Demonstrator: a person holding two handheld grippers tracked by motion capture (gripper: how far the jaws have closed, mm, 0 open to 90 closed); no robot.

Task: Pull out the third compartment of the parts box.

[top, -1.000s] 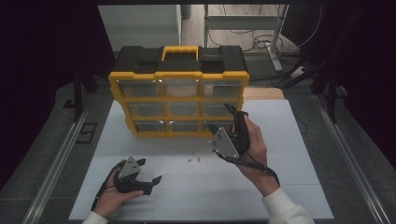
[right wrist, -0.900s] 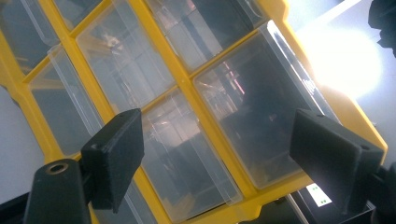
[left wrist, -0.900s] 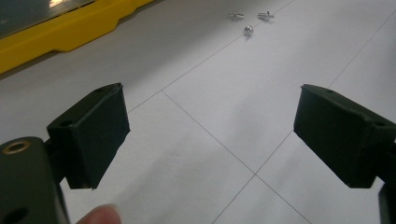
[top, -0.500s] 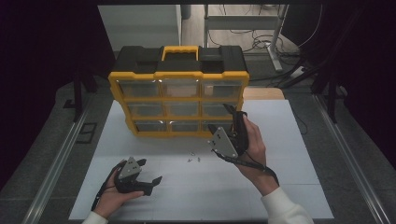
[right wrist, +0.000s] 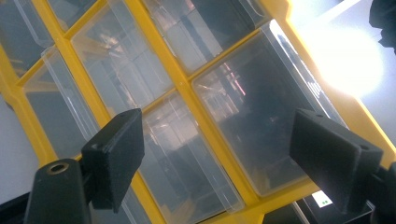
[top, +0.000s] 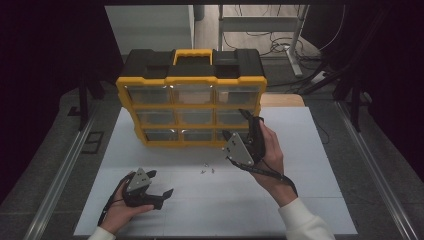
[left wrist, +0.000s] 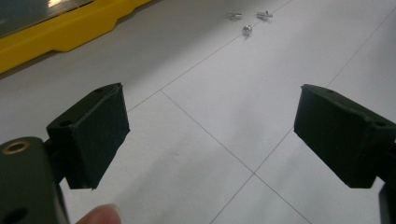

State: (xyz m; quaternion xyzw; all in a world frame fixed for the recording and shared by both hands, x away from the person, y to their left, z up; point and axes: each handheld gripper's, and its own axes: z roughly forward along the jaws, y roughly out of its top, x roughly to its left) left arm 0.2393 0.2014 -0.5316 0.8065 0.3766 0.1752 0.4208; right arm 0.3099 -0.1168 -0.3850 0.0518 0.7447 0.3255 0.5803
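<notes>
Right gripper (top: 239,131): up at the organizer's near right corner, jaws spread wide with nothing between them, its own view staring straight into the clear drawer fronts.
Organizer case (top: 192,105): yellow frame, black top with a yellow handle, standing tilted at the far middle of the white table (top: 310,200), three rows of see-through drawers facing the person.
Target drawer (right wrist: 254,121): my read is the lower right one, framed between the right gripper's pads (right wrist: 116,154); not touched yet, a clear gap remains.
Left gripper (top: 161,192): resting low at the near left, jaws wide apart and empty, aimed rightward across the table.
Screws (top: 206,169): a few small silver ones lying loose on the table, just near of the case, between the two grippers; in the left gripper view they sit well ahead of the jaws (left wrist: 246,21).
Step in hand: looks like the approach to a drawer, before any pull.
Next move: right gripper has to close in squarely on the drawer's front lip, pinch it and draw it straight out; the left has the screws to fetch.
</notes>
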